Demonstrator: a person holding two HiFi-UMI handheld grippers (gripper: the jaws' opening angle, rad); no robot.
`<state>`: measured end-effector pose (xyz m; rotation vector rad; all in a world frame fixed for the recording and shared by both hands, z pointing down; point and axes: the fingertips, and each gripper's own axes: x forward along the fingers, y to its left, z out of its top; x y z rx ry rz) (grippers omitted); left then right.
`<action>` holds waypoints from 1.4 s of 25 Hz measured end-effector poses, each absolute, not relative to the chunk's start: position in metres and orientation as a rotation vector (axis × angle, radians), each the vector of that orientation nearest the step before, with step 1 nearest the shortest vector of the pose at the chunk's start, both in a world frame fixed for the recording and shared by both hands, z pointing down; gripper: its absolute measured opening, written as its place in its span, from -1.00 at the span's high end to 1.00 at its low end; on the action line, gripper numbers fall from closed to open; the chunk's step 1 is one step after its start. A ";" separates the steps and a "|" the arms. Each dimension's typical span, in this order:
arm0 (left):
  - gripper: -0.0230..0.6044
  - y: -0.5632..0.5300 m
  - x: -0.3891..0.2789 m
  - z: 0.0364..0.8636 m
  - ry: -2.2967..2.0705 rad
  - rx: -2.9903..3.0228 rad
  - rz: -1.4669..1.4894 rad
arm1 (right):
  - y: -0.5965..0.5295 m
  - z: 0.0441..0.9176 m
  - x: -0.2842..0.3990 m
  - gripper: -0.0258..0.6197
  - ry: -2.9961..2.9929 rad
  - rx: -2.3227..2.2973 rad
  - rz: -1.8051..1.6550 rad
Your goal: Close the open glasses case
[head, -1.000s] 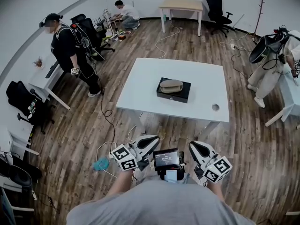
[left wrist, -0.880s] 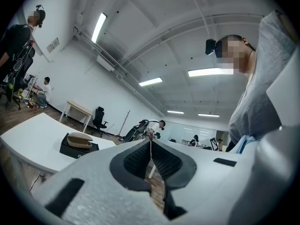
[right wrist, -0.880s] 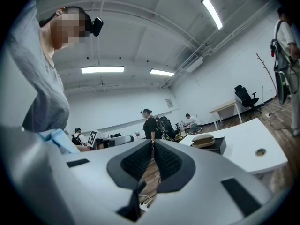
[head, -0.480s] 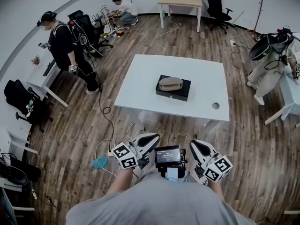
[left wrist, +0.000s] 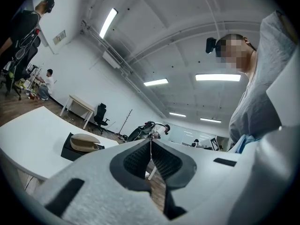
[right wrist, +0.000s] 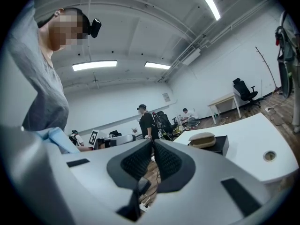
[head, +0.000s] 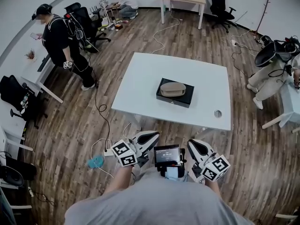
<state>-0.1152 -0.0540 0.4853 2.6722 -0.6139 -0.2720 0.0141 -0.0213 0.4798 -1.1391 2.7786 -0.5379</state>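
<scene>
A tan glasses case (head: 172,89) lies on a black box (head: 185,99) in the middle of the white table (head: 140,93). From this distance I cannot tell how its lid stands. Both grippers are held close to the person's body, well short of the table's near edge. The left gripper (head: 156,136) is shut with nothing in it, and the right gripper (head: 191,144) is likewise shut and empty. In the left gripper view the case (left wrist: 84,142) shows left of the closed left gripper (left wrist: 151,142). In the right gripper view the case (right wrist: 202,138) shows right of the closed right gripper (right wrist: 153,142).
A round cable hole (head: 217,113) sits near the table's front right corner. Cables and a blue object (head: 95,161) lie on the wood floor at left. A person in black (head: 56,36) stands far left, another person (head: 276,64) at right, and one crouches (head: 123,1) at the back.
The head view has drifted slightly, so the table sits a little lower and closer in the frame. Both grippers stay shut in the same place near the body.
</scene>
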 end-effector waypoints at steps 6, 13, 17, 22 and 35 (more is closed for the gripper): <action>0.86 -0.104 -0.122 0.489 -0.600 2.646 -0.274 | -0.069 0.479 0.000 0.82 2.783 -1.143 -0.552; 0.86 -0.145 -0.130 0.485 -0.552 2.645 -0.270 | -0.107 0.473 -0.005 0.82 2.730 -1.215 -0.547; 0.86 -0.163 -0.129 0.485 -0.533 2.648 -0.251 | -0.117 0.475 -0.005 0.82 2.722 -1.238 -0.565; 0.86 -0.174 -0.115 0.485 -0.544 2.674 -0.195 | -0.124 0.476 0.009 0.82 2.717 -1.239 -0.581; 0.86 -0.253 -0.069 0.536 -0.740 3.004 0.665 | -0.151 0.472 0.037 0.82 2.776 -1.182 -0.562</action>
